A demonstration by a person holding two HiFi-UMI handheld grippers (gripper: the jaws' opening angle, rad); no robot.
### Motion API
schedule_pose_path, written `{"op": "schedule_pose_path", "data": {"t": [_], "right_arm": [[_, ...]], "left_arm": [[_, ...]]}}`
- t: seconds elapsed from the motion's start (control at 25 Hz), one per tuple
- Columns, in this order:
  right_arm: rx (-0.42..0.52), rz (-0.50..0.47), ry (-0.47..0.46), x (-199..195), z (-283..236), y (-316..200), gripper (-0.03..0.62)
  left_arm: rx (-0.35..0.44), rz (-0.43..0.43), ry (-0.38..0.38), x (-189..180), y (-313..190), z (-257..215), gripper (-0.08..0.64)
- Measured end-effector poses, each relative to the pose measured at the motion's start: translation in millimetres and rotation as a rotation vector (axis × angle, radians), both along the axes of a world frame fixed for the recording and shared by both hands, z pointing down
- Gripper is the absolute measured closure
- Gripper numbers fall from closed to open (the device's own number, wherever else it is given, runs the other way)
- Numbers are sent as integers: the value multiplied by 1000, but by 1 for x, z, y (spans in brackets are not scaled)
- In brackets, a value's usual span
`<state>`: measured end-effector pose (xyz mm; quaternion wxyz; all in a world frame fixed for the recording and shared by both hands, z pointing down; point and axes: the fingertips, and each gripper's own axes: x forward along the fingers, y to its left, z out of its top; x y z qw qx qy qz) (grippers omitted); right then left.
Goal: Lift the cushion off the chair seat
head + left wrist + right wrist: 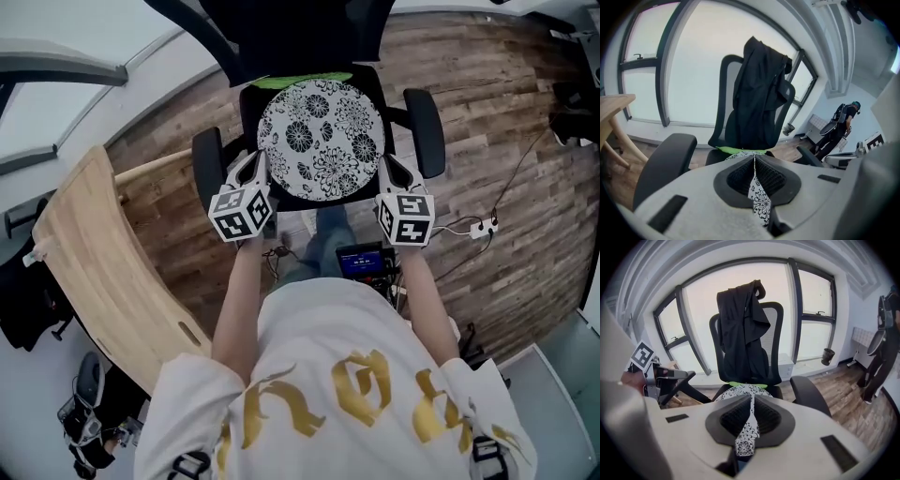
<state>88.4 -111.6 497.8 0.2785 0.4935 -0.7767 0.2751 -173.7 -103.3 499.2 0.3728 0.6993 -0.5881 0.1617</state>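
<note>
A round cushion (321,141) with a black-and-white flower print lies over the black seat (314,200) of an office chair. My left gripper (258,171) is shut on the cushion's left edge and my right gripper (384,173) on its right edge. In the left gripper view a fold of the printed fabric (758,199) is pinched between the ribbed pads (740,176). The right gripper view shows the same: patterned cloth (745,437) squeezed between its pads (766,417). Whether the cushion rests on the seat or hangs just above it I cannot tell.
A black jacket (291,33) hangs over the backrest, and something green (305,82) lies behind the cushion. Armrests (208,164) (424,127) flank the seat close to both grippers. A curved wooden table (103,272) stands at the left; a cable and socket (483,228) lie on the floor at the right.
</note>
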Motion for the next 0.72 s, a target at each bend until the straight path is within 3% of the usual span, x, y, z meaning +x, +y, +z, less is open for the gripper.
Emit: {"op": "schedule_pose_path", "data": {"t": [0.36, 0.52, 0.72], "right_arm": [[-111, -73, 34, -8, 66, -21, 578], [-172, -42, 11, -7, 93, -27, 578], [-216, -34, 56, 6, 129, -31, 578]], "left_arm": [[-167, 0, -109, -7, -6, 67, 548], [-220, -9, -120, -11, -11, 95, 548], [-316, 1, -166, -18, 1, 134, 548]]}}
